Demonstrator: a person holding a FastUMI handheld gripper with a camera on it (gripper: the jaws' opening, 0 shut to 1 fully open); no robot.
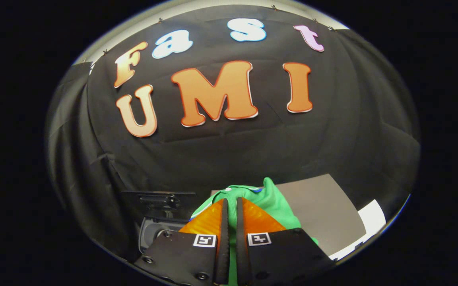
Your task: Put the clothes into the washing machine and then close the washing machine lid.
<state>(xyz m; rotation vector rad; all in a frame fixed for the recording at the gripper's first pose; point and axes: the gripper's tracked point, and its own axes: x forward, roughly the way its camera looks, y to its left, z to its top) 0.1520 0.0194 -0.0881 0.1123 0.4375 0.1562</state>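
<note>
Black cloth backs a grey board (320, 214) where the tool (232, 206) clamps a green garment (270, 200).

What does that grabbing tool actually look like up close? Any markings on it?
The tool has two long, narrow fingers lying side by side, each tapering to a point and ribbed on its outer face. Each sits on a flat black plate fixed with small screws, and each plate carries a square black-and-white coded marker.
</note>
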